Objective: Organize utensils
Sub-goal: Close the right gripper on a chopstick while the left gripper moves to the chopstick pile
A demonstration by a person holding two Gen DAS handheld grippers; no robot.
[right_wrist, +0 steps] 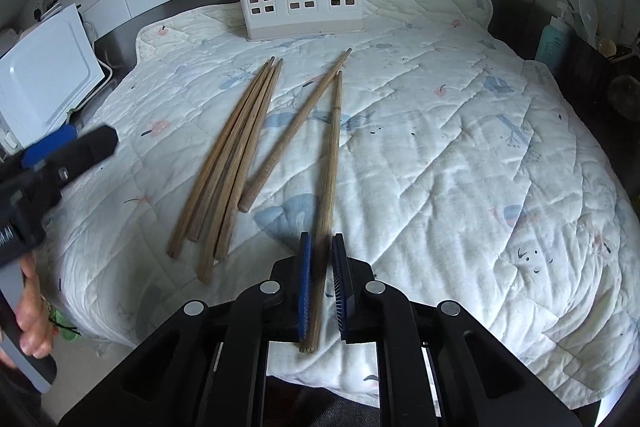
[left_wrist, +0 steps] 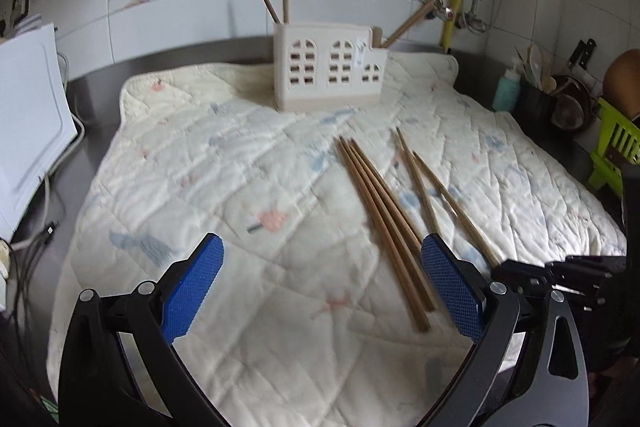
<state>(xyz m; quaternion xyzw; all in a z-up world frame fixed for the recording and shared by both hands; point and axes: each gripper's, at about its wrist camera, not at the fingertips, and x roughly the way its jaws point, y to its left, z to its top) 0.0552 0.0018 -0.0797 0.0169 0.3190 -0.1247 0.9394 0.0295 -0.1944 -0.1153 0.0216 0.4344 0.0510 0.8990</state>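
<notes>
Over the quilt (right_wrist: 440, 147), R gripper (right_wrist: 321, 247) tilted down, clamped on one chopstick (right_wrist: 330, 163) (L gripper (left_wrist: 322, 259) agape).

Left tongs (left_wrist: 322, 283) wide open over the quilted mat (left_wrist: 200, 187), nothing between pads. Loose chopsticks (left_wrist: 380, 223) lie beside the right pad. White utensil holder (left_wrist: 328, 71) behind, upright, sticks inside.
</notes>
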